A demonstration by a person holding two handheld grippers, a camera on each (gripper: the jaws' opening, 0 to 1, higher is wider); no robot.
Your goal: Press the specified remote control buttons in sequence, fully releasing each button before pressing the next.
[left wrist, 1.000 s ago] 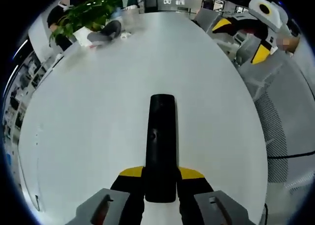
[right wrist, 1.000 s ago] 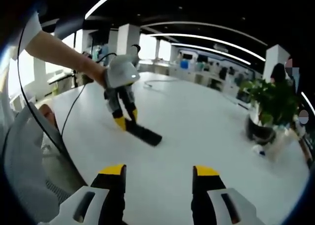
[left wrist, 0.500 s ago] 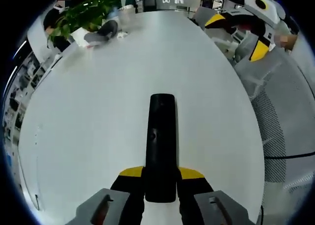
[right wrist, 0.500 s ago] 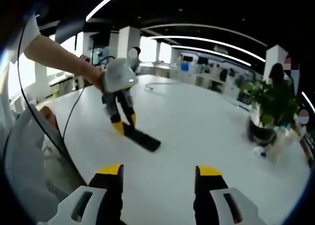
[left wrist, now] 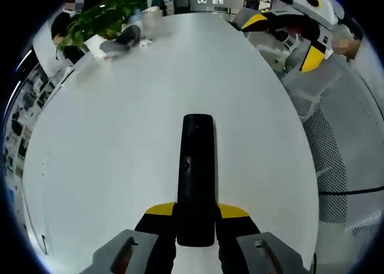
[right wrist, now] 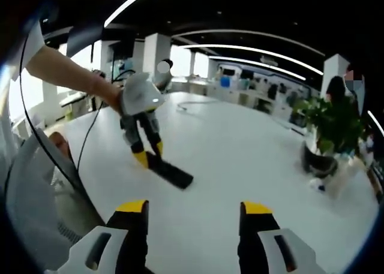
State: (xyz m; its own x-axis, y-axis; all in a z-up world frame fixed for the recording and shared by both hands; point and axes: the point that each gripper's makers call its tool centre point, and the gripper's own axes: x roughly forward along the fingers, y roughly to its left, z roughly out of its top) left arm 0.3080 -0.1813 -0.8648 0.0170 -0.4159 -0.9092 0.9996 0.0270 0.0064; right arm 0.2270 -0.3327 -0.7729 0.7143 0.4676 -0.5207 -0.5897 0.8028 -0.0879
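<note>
left gripper [left wrist: 195, 217]: fingers clamped on near end of black remote [left wrist: 197, 166], which points out over white counter [left wrist: 108, 142]
right gripper [right wrist: 195, 217]: fingers wide apart, empty, above counter
background: potted plant [right wrist: 330, 127] near counter's far edge

The remote control [left wrist: 197, 178] lies on the bench [left wrist: 120, 148], its near end between the jaws of the left tongs [left wrist: 196, 226] and its length running away from them. Far across the bench stands a potted plant [left wrist: 102, 19]. The right tongs [right wrist: 192, 226] hang over the bench well apart from the remote control [right wrist: 171, 172], with the plant [right wrist: 327, 130] off to their right.
</note>
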